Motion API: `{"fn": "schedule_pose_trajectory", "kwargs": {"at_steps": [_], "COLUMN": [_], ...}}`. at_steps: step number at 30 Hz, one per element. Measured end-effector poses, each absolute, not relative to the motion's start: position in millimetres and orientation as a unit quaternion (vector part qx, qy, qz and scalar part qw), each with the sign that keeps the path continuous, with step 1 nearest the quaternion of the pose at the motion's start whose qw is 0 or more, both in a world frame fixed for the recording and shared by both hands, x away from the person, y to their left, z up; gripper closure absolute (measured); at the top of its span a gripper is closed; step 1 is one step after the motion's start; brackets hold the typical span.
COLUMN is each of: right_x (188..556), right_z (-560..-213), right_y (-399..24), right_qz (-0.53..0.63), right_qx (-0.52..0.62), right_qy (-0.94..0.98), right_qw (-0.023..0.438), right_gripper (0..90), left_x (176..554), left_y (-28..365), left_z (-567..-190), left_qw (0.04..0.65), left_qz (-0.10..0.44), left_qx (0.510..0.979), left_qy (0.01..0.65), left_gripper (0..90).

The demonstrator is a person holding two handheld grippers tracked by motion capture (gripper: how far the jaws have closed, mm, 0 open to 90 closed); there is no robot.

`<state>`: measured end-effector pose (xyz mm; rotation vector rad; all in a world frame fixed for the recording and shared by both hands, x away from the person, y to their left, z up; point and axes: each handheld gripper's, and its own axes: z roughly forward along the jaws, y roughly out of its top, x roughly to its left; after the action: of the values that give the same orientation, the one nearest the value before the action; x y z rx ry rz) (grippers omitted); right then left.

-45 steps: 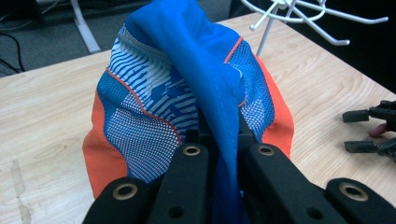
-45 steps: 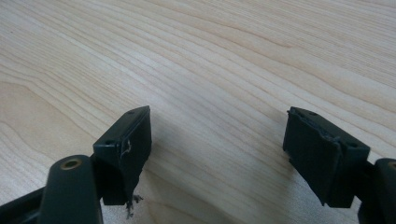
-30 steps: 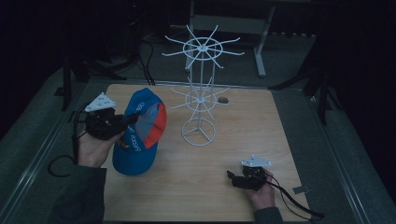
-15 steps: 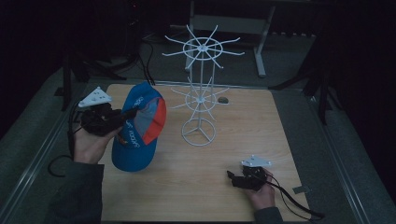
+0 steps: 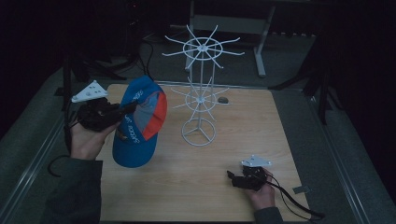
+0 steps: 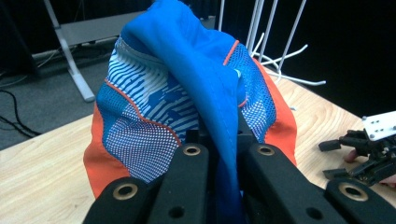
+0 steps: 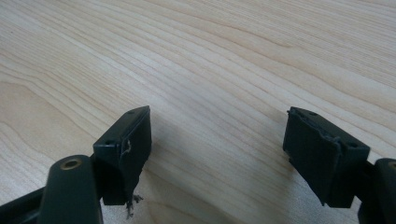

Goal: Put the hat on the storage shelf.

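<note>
- The left gripper has its jaws clamped on a fold of the blue and orange cap, holding it up off the desk at the left side — crown tilted toward the white wire rack, probably so it can be hung on one of the prongs.
- In the left gripper view the cloth is pinched between the jaws, mesh panels spread either side.
- The right gripper rests low near the desk's front right, jaws wide and empty — seemingly waiting.
- White lettering runs along the cap's side; too small to read.
</note>
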<state>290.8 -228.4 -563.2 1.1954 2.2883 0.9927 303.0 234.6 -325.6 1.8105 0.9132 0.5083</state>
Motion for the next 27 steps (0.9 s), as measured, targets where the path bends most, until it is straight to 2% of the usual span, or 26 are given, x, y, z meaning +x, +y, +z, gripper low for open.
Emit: {"fn": "schedule_pose_trajectory", "kwargs": {"at_steps": [27], "right_x": [291], "right_z": [-563], "right_y": [-228], "right_qz": [0.353], "right_qx": [0.425], "right_qy": [0.813], "right_qw": [0.187], "right_gripper": [23.5], "left_x": [300], "left_y": [251], "left_z": [-294], "left_qw": [0.556], "left_qz": [0.219], "left_qx": [0.724], "left_qy": [0.345], "left_gripper": [89.6]}}
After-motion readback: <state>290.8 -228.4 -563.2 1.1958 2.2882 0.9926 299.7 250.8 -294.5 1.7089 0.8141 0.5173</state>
